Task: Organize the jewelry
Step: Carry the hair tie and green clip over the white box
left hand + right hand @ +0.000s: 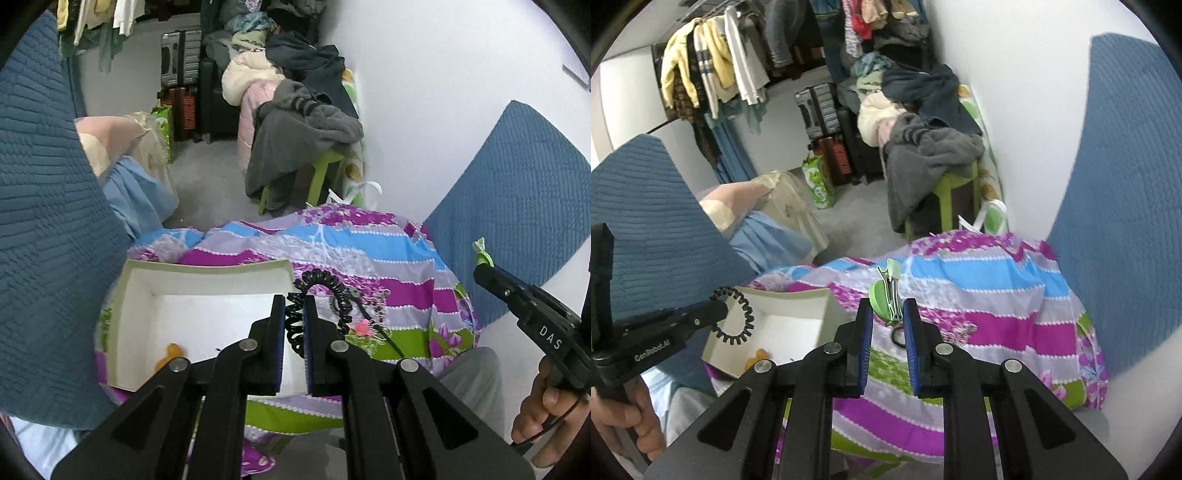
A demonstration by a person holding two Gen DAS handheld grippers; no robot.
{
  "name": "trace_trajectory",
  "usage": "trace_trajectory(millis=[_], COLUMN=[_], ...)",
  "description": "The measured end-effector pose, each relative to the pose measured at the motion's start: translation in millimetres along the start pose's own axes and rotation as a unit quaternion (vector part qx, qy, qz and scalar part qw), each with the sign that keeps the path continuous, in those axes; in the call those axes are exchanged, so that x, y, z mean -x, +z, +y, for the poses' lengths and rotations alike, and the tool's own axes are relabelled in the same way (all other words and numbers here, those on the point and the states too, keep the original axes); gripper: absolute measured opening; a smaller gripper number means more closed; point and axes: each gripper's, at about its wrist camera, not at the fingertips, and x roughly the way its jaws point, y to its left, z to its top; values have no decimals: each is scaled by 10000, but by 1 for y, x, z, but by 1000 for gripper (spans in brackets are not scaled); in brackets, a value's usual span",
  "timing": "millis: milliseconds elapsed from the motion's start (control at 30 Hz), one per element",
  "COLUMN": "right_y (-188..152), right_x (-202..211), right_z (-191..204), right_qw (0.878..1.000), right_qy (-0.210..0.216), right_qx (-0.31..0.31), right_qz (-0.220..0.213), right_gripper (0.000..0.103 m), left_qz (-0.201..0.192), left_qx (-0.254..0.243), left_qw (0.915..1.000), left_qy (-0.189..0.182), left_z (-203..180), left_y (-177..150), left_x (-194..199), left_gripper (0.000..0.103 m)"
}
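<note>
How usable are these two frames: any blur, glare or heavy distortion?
Left wrist view: sharp and evenly lit; fisheye bends the white cardboard box rim, corners vignetted black; black coiled hair tie crisp between the fingers. Right wrist view: equally sharp, no glare; green hair clip in focus, walls bowed at the edges.

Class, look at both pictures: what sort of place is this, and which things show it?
Probably a bedroom or closet corner at home: clothes on hangers, stacked suitcases, and a floral bed cover with a white box on it.
</note>
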Motion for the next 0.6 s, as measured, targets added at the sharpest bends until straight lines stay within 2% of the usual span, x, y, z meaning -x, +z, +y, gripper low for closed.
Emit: trace_trajectory(millis=[367, 600], right_y=[-8, -27], right_x=[-20, -52], right_z=[59, 82], right_qw=[9996, 9983], right_qy=[181, 289], right_qx=[193, 316], right_qz=[27, 398], right_gripper=[15, 15], left_qz=[4, 265], left_qx=[164, 357], left_qw=[9998, 9989], left_qy=[106, 153], left_z=[56, 85], left_y=[-13, -36], left_x=[4, -20], left_gripper=[9, 9])
